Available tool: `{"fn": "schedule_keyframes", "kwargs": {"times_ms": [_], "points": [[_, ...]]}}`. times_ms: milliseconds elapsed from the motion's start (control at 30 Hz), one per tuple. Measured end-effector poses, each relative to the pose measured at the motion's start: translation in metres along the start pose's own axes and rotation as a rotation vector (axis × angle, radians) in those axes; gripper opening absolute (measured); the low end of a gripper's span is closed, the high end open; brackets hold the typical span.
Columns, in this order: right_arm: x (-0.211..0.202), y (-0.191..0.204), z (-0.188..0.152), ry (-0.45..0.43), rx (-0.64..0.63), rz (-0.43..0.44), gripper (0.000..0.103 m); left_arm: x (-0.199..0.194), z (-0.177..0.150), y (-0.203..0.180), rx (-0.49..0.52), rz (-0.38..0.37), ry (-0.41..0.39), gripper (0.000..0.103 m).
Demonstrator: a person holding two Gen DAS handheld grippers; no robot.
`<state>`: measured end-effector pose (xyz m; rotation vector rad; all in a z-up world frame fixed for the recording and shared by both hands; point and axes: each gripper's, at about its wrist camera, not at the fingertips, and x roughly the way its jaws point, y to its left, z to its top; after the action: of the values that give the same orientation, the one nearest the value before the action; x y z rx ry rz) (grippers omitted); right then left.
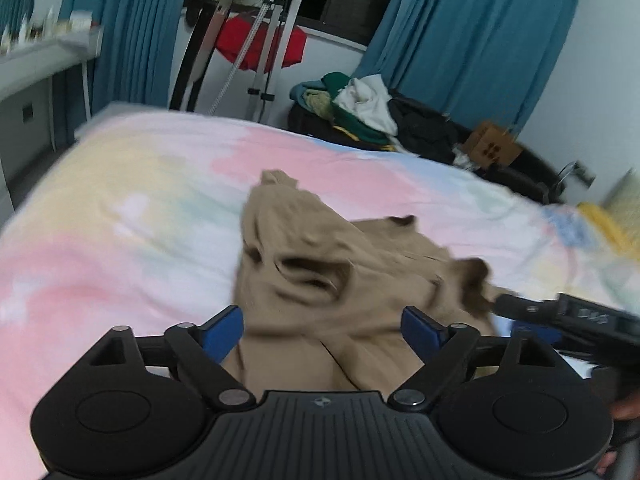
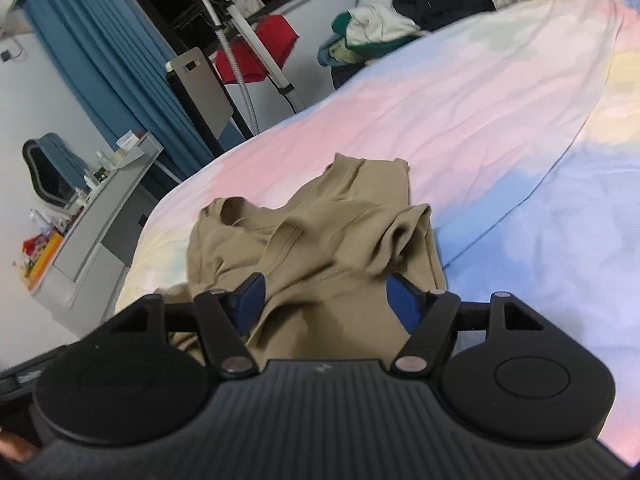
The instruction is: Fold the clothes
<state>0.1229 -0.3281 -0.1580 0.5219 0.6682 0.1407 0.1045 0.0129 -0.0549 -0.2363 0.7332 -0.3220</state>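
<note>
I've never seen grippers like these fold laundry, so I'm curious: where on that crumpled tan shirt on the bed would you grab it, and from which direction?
Probably the raised ridge of the tan shirt nearest the right gripper, approached low from the near edge of the bed. The fabric there stands up in folds between the open fingers, so they could close on it without digging into the bedsheet. Which part is hem or shoulder I cannot tell.
</note>
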Motion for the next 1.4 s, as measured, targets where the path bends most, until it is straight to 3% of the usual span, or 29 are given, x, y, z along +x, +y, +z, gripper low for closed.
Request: {"fn": "schedule_keyframes", "kwargs": {"times_ms": [100,167,400,533,700,867,1167,1267,1333,1400], "points": [[-0.021,0.002,-0.012,-0.018,0.019,0.022,0.070,-0.019,-0.023,0.002,-0.099,-0.089,-0.008,0.095],[-0.029,-0.009,-0.026,0.000,0.096,0.060,0.070,-0.021,-0.036,0.000,-0.145,-0.112,0.008,0.095],[-0.032,-0.044,-0.057,0.124,0.371,0.131,0.070,0.008,-0.065,0.015,-0.373,-0.220,0.175,0.095],[-0.019,-0.045,-0.069,0.233,0.441,0.214,0.070,0.023,-0.084,0.037,-0.620,-0.356,0.225,0.095],[0.000,-0.039,-0.082,0.354,0.507,0.296,0.070,0.039,-0.093,0.036,-0.639,-0.340,0.257,0.095],[0.011,-0.035,-0.091,0.413,0.558,0.340,0.070,0.053,-0.092,0.032,-0.579,-0.307,0.180,0.082],[0.004,-0.063,-0.095,0.222,0.765,0.282,0.068,0.053,-0.091,0.048,-0.717,-0.302,0.034,0.061],[-0.005,-0.070,-0.088,0.124,0.771,0.258,0.069,0.051,-0.091,0.050,-0.734,-0.281,0.015,0.056],[-0.004,-0.073,-0.086,0.112,0.773,0.225,0.062,0.050,-0.091,0.053,-0.741,-0.269,0.017,0.053],[-0.003,-0.071,-0.086,0.122,0.747,0.192,0.045,0.049,-0.091,0.057,-0.753,-0.260,0.027,0.053]]}}
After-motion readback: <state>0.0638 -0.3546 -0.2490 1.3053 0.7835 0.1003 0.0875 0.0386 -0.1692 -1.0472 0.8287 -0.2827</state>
